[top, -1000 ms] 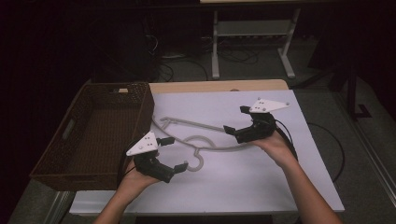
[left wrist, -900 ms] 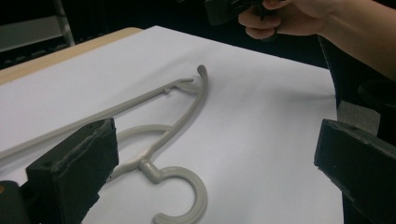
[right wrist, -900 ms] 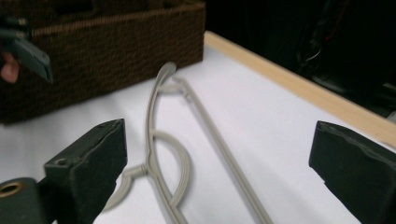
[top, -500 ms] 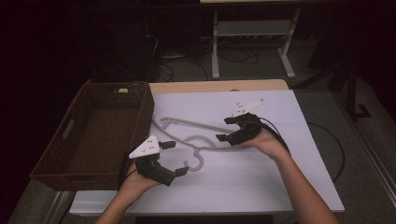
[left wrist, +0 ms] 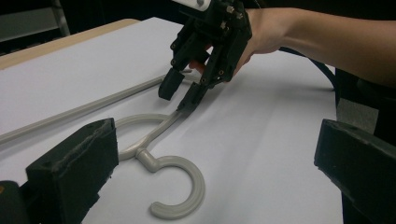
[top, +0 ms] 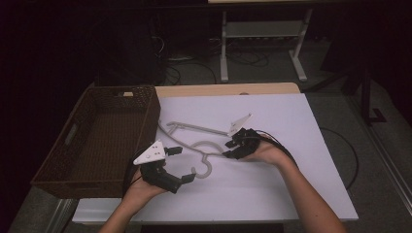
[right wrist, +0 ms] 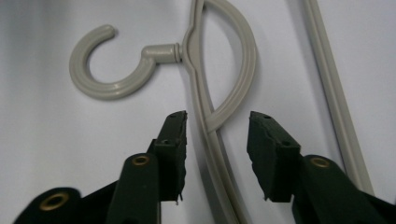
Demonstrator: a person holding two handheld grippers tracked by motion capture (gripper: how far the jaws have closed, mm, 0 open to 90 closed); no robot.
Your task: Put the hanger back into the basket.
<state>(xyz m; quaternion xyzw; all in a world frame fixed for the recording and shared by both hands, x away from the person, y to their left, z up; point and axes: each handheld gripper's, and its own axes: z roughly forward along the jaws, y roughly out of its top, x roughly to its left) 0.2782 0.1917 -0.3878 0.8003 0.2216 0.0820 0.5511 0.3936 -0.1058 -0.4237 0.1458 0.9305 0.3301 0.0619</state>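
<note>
both jaw pairs open, hanger flat on the sheet

jaws of the left gripper (top: 180, 165) are spread wide, nothing between them; it hovers at the near-left of the white sheet (top: 291, 194), just beside the hanger's hook. far left on the table sits a brown wicker basket (top: 73, 160), its side against the sheet's left edge. grey plastic hanger (top: 204, 145) lies flat mid-sheet, hook curling toward the person, long bar running up-left toward the basket. in the left gripper view the hook (left wrist: 180, 186) lies between that gripper's two black jaws but farther out, untouched.

right gripper (top: 231, 148) is lowered onto the hanger's arm just right of the neck loop. its jaws are open at a moderate gap and straddle the arm (right wrist: 212, 140), one on each side, not closed on it. whether the tips touch the sheet: cannot tell. right hand (top: 265, 151) holds that gripper from the right, forearm coming in from bottom-right.
</note>
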